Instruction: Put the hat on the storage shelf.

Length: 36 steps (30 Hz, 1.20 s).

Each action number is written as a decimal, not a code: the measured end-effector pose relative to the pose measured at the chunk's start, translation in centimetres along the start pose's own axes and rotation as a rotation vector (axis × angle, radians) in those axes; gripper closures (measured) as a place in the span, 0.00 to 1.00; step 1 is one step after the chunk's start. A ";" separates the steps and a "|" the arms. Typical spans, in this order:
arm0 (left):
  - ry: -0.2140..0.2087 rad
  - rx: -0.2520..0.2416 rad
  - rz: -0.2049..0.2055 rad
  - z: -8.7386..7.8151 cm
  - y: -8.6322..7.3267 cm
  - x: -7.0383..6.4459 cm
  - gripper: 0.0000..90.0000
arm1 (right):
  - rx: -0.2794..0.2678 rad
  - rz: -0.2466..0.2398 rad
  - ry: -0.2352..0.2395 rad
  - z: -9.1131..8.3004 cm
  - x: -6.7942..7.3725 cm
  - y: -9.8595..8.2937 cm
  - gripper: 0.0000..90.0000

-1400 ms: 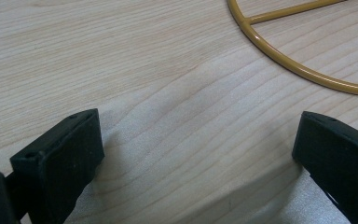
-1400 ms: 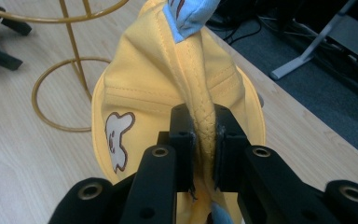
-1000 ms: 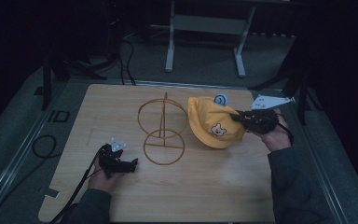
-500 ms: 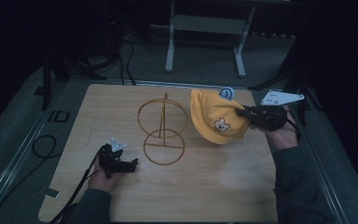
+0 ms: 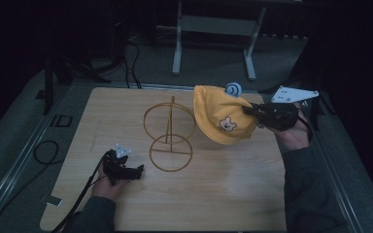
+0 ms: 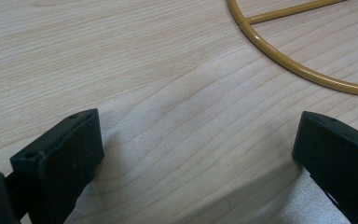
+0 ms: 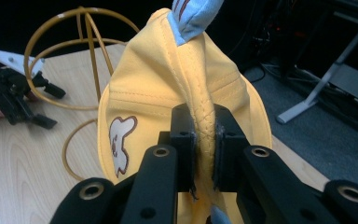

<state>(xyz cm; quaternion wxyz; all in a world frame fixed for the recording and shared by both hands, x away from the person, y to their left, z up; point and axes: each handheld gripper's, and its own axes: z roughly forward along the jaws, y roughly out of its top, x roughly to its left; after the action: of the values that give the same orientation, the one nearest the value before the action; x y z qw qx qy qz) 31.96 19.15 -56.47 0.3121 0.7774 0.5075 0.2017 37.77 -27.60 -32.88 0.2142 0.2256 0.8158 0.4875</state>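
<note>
A yellow child's hat [image 5: 221, 114] with a bear patch and a blue ear hangs in the air over the table's right side. My right gripper [image 5: 252, 112] is shut on its rim; in the right gripper view the fabric [image 7: 204, 123] is pinched between the two jaws. A gold wire hat stand [image 5: 169, 131] with an upright ring and a flat round base stands mid-table, just left of the hat. My left gripper [image 5: 137, 170] rests low on the table at the front left, open, with bare wood between its fingers [image 6: 60, 158]. The stand's base ring [image 6: 303, 70] lies just beyond them.
The wooden table [image 5: 213, 194] has a metal rail along each side. A cable [image 5: 46, 153] loops on the floor at the left. A metal frame [image 5: 213, 29] stands behind the table.
My right gripper has lifted the hat off the table and carried it up and slightly back. The left gripper has stayed still.
</note>
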 end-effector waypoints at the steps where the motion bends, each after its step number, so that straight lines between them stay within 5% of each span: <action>1: 0.000 0.000 0.000 0.0 0.0 0.0 0.02 | 0.000 0.000 0.000 0.0 0.0 0.0 0.90; 36: 0.000 -0.001 0.000 0.0 0.0 0.0 0.02 | -0.074 -0.046 0.121 2.3 1.4 4.9 0.90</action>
<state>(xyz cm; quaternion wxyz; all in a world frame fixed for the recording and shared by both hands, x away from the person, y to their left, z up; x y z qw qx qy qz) 31.96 19.15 -56.48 0.3124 0.7772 0.5076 0.2019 38.70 -23.15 -29.69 0.1842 0.1688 0.8135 0.5251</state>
